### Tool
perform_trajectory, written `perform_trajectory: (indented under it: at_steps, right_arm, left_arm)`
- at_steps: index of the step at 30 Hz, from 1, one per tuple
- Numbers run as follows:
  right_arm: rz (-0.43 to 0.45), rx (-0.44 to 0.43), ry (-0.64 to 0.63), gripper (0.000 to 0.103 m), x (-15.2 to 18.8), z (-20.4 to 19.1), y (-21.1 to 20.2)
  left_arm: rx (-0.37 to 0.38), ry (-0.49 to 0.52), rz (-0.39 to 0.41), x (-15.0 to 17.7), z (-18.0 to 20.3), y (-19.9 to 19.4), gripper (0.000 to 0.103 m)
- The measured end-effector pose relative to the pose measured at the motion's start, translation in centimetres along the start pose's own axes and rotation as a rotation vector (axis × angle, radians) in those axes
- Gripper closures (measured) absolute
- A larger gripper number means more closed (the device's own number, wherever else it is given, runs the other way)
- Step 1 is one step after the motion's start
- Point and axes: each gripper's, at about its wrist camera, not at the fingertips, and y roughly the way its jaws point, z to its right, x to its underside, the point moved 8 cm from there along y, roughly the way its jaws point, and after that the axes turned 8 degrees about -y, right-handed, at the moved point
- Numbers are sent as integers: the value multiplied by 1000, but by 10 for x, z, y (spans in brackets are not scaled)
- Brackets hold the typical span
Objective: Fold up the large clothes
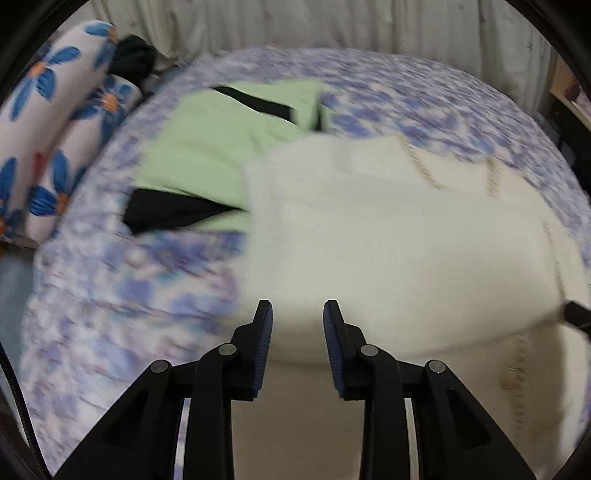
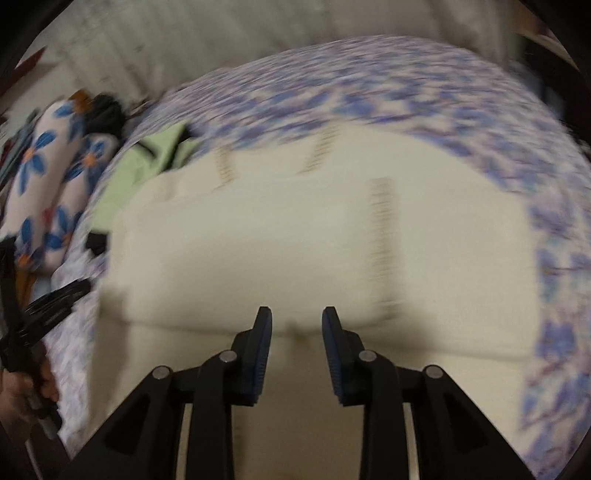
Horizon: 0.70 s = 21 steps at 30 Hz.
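Note:
A cream garment point(image 1: 388, 240) point(image 2: 277, 240) with dotted stitch lines lies folded on the blue floral bedsheet point(image 1: 129, 295) point(image 2: 554, 295). My left gripper point(image 1: 297, 306) pinches a thick fold at the garment's near edge, toward its left side; the blue pads stand a little apart with cloth bunched between them. My right gripper point(image 2: 296, 312) grips the same near edge further right, and the fabric puckers between its pads. The held edge hangs above a shaded lower layer. In the right wrist view the left gripper point(image 2: 55, 299) shows at the left, held by a hand point(image 2: 22, 387). Both views are motion-blurred.
A pale green garment point(image 1: 207, 147) point(image 2: 155, 155) with black trim lies beyond the cream one, partly under it. Flower-print pillows point(image 1: 48, 110) point(image 2: 48, 177) and a dark bundle point(image 1: 135, 55) sit at the bed's left. A pale curtain point(image 1: 332, 22) hangs behind the bed.

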Motion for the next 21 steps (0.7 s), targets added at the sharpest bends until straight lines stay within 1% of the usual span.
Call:
perform_trajectory:
  at_steps: [2, 4, 6, 7, 8, 10, 11, 12, 14, 15, 16, 17, 18, 20, 21]
  right_arm:
    - [-3, -48, -30, 75, -4, -28, 16]
    - [1, -90, -56, 75, -12, -55, 34]
    - [-23, -102, -64, 75, -12, -67, 49]
    - [-45, -93, -60, 75, -12, -66, 60]
    - [-52, -87, -57, 78, -12, -64, 65]
    - [-46, -70, -41, 83, -14, -46, 65]
    - [-35, -47, -29, 89, -15, -33, 60]
    - [-24, -7, -17, 92, -16, -18, 56]
    - [-23, 134, 9, 92, -12, 21, 46]
    - [-28, 189, 41, 92, -8, 45, 41]
    - [-21, 172, 105, 92, -2, 68, 34]
    - [-16, 113, 169, 103, 3, 84, 28]
    - [-20, 99, 200, 103, 6, 93, 23]
    - [-18, 90, 204, 103, 8, 98, 16]
    - [-28, 96, 193, 103, 8, 95, 16]
  left_arm:
    - [29, -6, -40, 9, 19, 9, 78]
    - [68, -16, -55, 15, 39, 16, 78]
    - [81, -9, -57, 18, 52, 22, 78]
    - [74, 3, -63, 20, 55, 28, 78]
    - [57, 14, -71, 21, 56, 33, 78]
    - [18, 22, -77, 20, 45, 45, 77]
    - [0, 17, -71, 16, 37, 48, 77]
    - [-30, 4, -57, 12, 23, 49, 77]
    - [-92, -23, -43, 6, -2, 53, 73]
    - [-105, -50, -42, 4, -18, 55, 72]
    - [-95, -67, -48, 3, -27, 55, 72]
    - [-91, -80, -52, 3, -35, 56, 72]
    - [-108, -77, -47, 3, -40, 56, 72]
    - [-155, -68, -43, 2, -50, 55, 59]
    - [-163, -79, -41, 3, -54, 54, 52]
